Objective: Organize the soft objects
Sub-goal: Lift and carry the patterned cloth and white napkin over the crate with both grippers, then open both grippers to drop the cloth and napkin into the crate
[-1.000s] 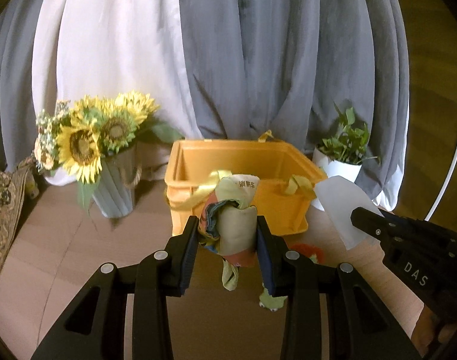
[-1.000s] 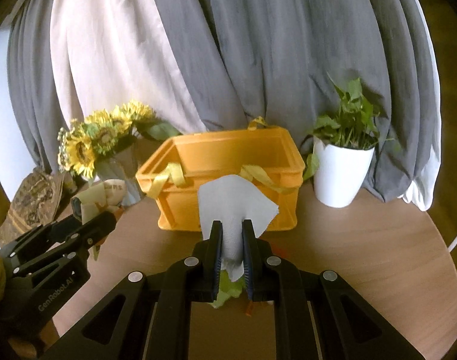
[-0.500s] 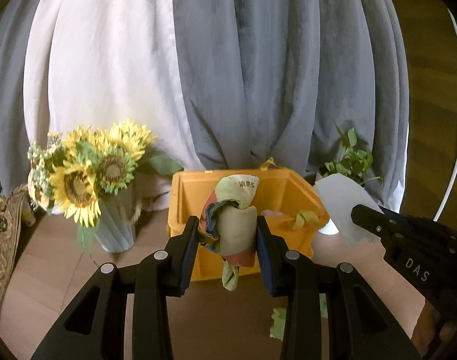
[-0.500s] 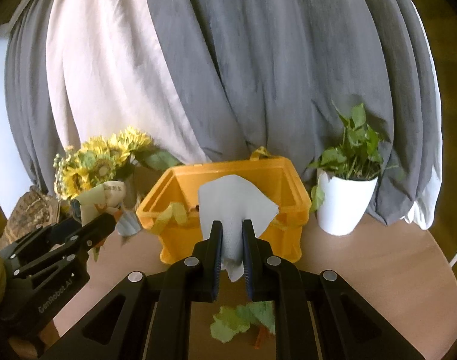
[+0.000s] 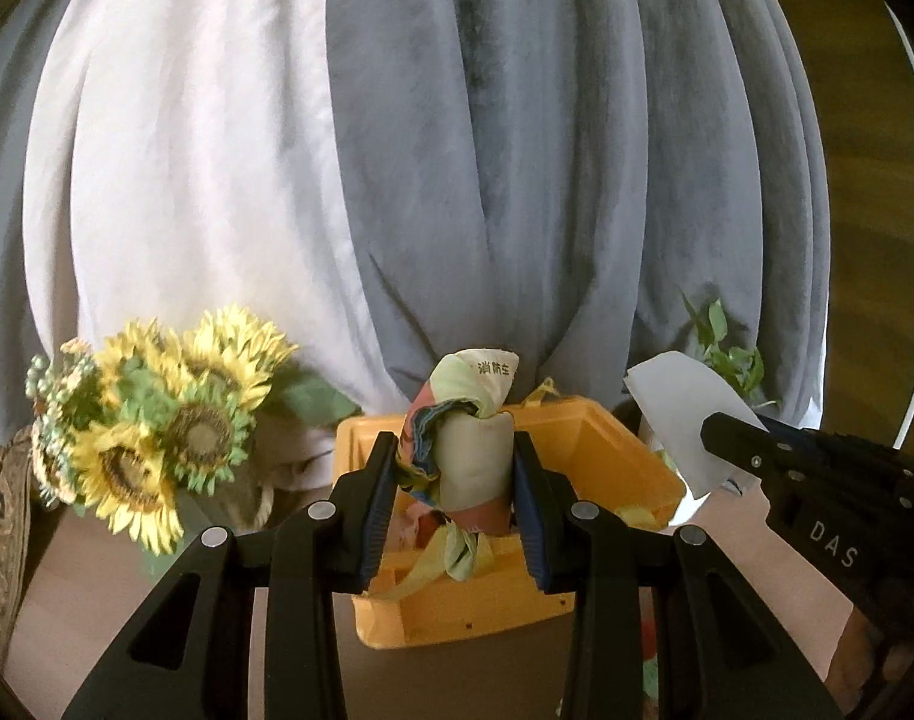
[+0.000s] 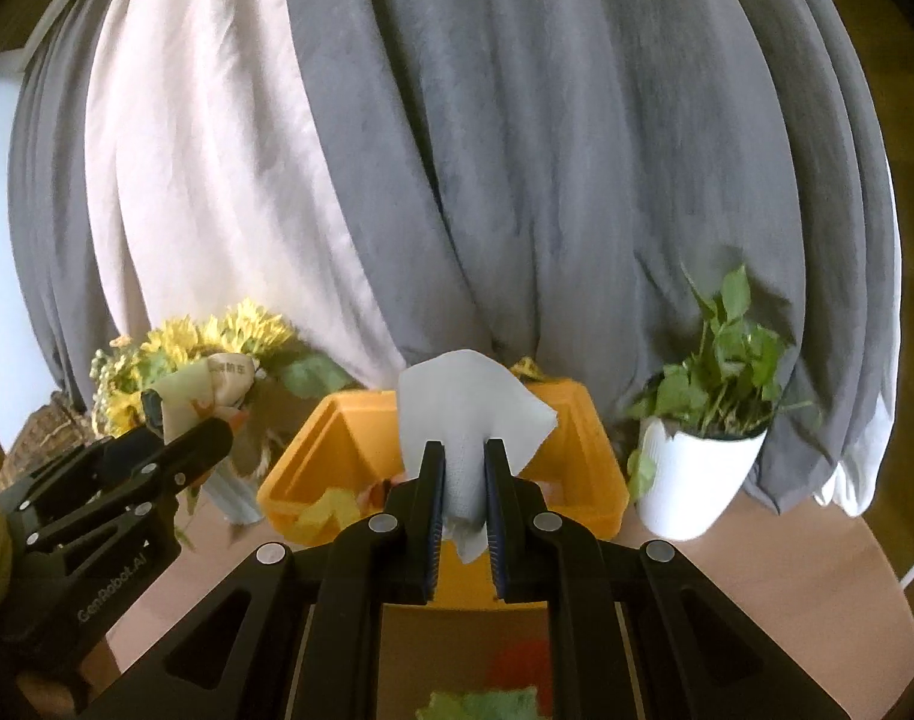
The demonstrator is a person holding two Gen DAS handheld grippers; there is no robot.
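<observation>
The colourful rolled cloth [image 5: 466, 450] sits clamped upright between the left gripper [image 5: 457, 516] jaws, and the white tissue [image 6: 466, 420] is pinched in the right gripper [image 6: 464, 516] jaws, both held in front of the orange bin [image 6: 589, 468]. This looks like the carry-to-bin step. Next, each bundle likely needs bringing over the bin's open top before the jaws let go.

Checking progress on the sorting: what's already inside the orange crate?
Inside the orange crate lie yellow cloth strips and something pinkish. The held white cloth and both grippers hide the rest.
</observation>
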